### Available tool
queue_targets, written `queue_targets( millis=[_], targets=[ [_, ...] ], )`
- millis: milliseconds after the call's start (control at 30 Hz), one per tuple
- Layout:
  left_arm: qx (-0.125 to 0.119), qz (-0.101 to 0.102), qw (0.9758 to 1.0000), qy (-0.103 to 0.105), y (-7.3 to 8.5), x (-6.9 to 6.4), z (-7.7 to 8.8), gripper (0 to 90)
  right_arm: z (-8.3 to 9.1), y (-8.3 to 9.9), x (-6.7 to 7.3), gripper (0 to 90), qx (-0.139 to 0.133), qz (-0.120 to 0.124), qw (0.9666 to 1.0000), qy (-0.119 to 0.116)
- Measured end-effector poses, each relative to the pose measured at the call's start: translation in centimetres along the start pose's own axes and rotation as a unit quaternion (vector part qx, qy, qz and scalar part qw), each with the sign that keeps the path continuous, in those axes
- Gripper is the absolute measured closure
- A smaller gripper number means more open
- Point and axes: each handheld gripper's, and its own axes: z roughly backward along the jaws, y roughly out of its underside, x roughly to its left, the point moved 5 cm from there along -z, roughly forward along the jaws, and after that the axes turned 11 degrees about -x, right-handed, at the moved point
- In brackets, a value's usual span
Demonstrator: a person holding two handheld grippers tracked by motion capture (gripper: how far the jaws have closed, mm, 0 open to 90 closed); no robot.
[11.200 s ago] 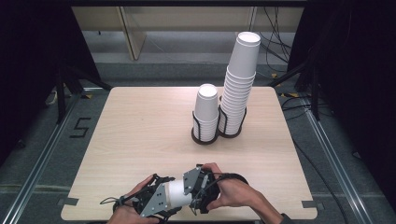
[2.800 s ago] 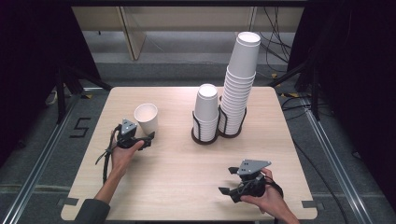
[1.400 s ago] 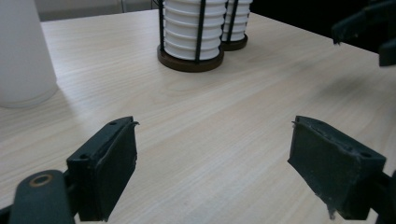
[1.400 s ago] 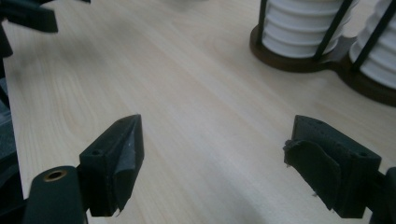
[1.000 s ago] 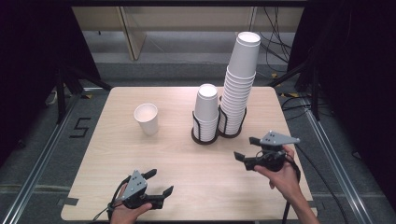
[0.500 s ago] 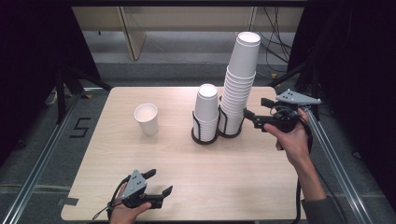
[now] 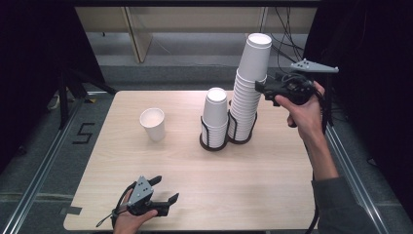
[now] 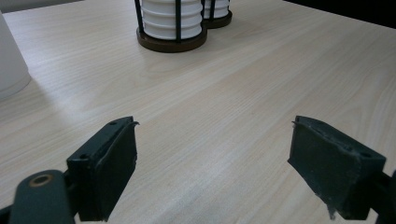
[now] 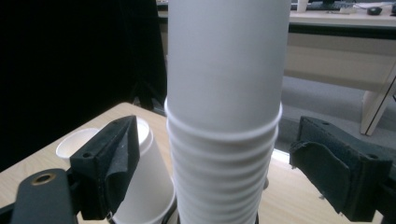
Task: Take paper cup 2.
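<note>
A: The right hand-held gripper (image 7: 265,88) is raised beside the tall cup stack (image 7: 249,87), jaws spread, the top cup (image 9: 226,65) between them but not yet gripped. Risk: a low or off-centre closure may pinch several nested rims, or tilt the stack in its holder (image 7: 242,137).

B: And the left hand-held gripper (image 7: 164,195)?

A: Released, low over the tabletop (image 7: 253,175), well apart from the single cup (image 7: 152,124).

B: What do the views add?

A: The right gripper view shows the rim line level with the pads (image 9: 116,163); the high view shows the whole stack height and the short stack (image 7: 215,114) just beside.
</note>
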Motion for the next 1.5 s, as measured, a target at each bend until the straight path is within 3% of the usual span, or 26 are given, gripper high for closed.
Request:
queue_targets(
  millis=[233,267,667,833,1133,1333,1500],
  targets=[
    [0.006,-0.002,1.0000,-0.001,0.1,0.1,0.0,14.7,-1.5,-2.0,-0.2,15.4,-0.009,0.006,0.9999,0.009],
    [0.006,0.000,1.0000,-0.002,0.1,0.1,0.0,14.7,-2.1,-2.4,-0.3,15.3,-0.013,-0.005,0.9999,0.007],
    [0.005,-0.002,1.0000,0.004,0.1,-0.1,-0.1,14.7,-5.4,-2.6,-0.6,14.9,0.004,-0.006,0.9999,0.016],
    [0.009,-0.004,0.9999,0.004,0.2,-0.2,-0.1,14.7,-6.3,-2.6,-0.7,13.5,0.009,-0.021,0.9997,0.014],
    [0.009,-0.004,0.9999,0.005,0.2,-0.3,-0.2,14.7,-6.5,-3.1,-0.5,16.3,0.013,-0.008,0.9997,0.020],
    [0.009,-0.005,0.9999,0.009,0.2,-0.3,-0.3,14.7,-6.2,-4.7,-0.3,17.2,-0.013,0.003,0.9995,0.029],
    [0.010,-0.004,0.9999,0.007,0.2,-0.4,-0.3,14.7,-5.6,-6.5,-0.3,17.8,-0.039,-0.001,0.9986,0.037]
  ],
)
